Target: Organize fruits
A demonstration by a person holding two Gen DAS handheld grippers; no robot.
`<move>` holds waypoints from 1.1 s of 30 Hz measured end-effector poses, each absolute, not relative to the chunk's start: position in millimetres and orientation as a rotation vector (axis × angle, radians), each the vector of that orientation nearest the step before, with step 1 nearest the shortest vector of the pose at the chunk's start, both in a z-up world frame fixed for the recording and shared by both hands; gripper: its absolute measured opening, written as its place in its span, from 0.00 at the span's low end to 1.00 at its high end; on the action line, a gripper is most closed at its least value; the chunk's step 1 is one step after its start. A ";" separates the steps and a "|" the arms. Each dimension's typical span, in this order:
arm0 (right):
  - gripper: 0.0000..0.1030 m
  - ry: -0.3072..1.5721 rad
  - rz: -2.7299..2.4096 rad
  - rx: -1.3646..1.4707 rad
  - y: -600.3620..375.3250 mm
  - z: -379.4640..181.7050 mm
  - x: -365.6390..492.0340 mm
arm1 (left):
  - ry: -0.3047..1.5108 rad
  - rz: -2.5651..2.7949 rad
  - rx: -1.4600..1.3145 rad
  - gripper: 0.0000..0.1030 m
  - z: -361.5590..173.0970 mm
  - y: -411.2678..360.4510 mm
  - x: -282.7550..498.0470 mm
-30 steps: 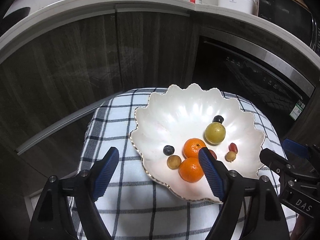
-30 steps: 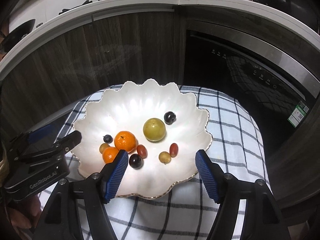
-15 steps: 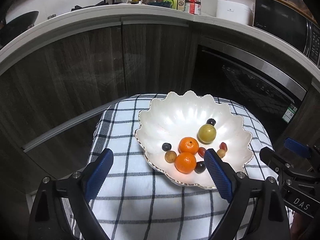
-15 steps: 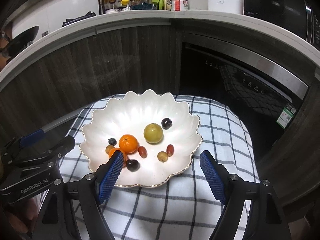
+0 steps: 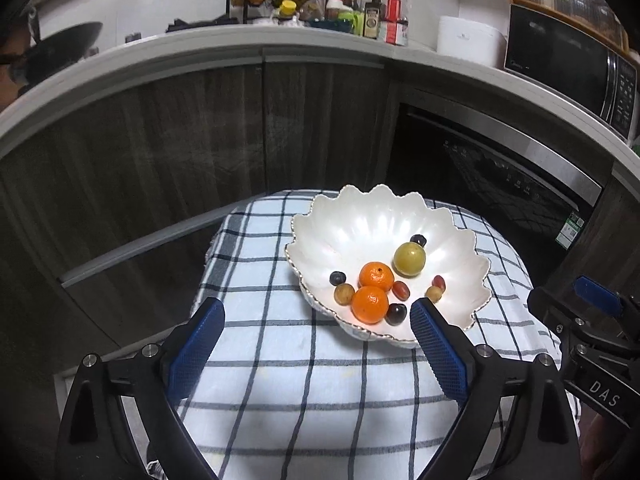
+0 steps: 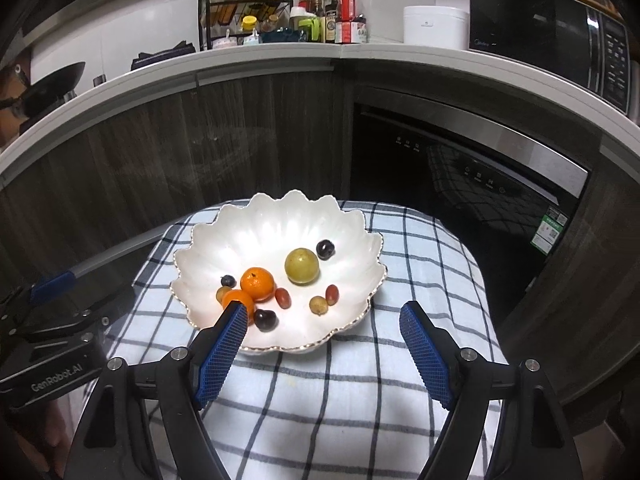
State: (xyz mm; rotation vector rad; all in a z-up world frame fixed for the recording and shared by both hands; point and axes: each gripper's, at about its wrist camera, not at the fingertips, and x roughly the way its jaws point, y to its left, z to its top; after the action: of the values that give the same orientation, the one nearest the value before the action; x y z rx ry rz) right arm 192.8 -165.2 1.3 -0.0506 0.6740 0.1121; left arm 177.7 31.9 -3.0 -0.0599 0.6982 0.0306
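Every fruit sits in the white scalloped ceramic bowl [image 6: 280,236]; left gripper [image 5: 316,344] and right gripper [image 6: 324,340] hover empty, jaws wide apart; probably finished, only withdrawal remains.

Checked cloth [image 5: 320,380] covers the little table. Behind it are dark wood cabinets [image 6: 200,152] and a built-in dishwasher [image 6: 460,168]. The countertop has a microwave [image 6: 540,32], a white pot [image 6: 435,26], a wok [image 6: 52,84] and a bottle rack [image 6: 244,12] (pretty crowded).

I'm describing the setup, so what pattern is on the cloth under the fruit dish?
White with a dark checked grid, the cloth shows best in the right wrist view.
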 end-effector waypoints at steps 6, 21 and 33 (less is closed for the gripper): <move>0.84 0.644 0.108 -0.040 -172.9 9.5 166.3 | 0.702 0.028 -0.044 0.92 1.8 27.6 153.3; 0.90 0.590 0.082 -0.030 -184.6 18.7 104.3 | 0.643 0.058 -0.023 1.00 7.2 20.1 95.4; 0.90 0.579 0.040 -0.002 -196.7 10.3 74.7 | 0.608 0.086 -0.016 1.00 0.4 18.1 59.2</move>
State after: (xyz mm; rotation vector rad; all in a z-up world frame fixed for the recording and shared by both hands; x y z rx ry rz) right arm 74.7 -196.7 10.3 -0.0022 0.5787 0.0405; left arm 59.2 18.1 0.4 -0.0155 0.6080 0.0856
